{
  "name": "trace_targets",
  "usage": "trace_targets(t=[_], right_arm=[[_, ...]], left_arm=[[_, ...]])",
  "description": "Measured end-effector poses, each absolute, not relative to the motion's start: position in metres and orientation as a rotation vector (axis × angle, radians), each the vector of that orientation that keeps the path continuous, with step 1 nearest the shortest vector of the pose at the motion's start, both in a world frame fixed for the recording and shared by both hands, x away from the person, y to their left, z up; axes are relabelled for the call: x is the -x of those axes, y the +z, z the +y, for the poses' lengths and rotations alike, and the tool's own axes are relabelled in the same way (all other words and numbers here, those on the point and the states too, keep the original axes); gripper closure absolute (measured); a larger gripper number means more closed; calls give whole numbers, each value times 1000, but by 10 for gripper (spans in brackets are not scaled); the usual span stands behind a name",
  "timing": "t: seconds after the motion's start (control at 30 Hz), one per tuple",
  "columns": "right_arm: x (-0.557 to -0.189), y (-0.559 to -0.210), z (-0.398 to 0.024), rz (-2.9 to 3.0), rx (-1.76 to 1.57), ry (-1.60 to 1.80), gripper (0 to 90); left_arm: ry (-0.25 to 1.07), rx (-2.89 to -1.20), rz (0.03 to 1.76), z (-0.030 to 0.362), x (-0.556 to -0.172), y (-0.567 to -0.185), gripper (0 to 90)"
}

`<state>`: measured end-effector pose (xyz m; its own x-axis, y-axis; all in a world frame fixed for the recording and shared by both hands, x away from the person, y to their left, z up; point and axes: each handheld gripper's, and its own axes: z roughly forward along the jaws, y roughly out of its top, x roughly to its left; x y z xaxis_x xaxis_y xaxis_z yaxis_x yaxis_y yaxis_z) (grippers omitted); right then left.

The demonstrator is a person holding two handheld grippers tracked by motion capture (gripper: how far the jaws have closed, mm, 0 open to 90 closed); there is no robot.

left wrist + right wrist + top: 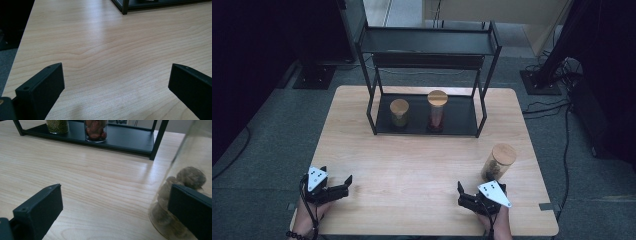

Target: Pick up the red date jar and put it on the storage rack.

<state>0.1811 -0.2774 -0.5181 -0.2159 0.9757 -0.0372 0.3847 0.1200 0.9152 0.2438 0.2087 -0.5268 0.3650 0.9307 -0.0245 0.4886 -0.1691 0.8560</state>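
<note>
- Fingers spread on both grippers, nothing pinched. High view: left gripper (343, 184) and right gripper (460, 193) rest low on the surface (412, 160); walnut jar (498, 163) stands just beside the right one, apart from the rack (427, 122).
- Left gripper view: bare wood ahead.
- Right gripper view: jar (185, 192) past one finger (191, 212). Likely pre-grasp; next, centre on the jar, then close.

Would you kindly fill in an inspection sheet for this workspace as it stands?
Surface: wooden table, bare in the middle.
Job's things: jar of brown lumps upright on the table beside the right gripper; green-filled jar and red-filled jar on the black rack's lower shelf.
Clutter: nothing seen.
Grippers: left gripper open; right gripper open.
Cables: floor cables at right.
Surroundings: grey carpet.
</note>
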Motion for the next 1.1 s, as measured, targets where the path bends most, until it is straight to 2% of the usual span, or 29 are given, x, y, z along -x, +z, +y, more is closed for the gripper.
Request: trace_targets(t=[1.1], right_arm=[[-163, -517, -331, 1617, -1386, 1019, 0]], left_arm=[[669, -1791, 1241, 209, -243, -527, 4]])
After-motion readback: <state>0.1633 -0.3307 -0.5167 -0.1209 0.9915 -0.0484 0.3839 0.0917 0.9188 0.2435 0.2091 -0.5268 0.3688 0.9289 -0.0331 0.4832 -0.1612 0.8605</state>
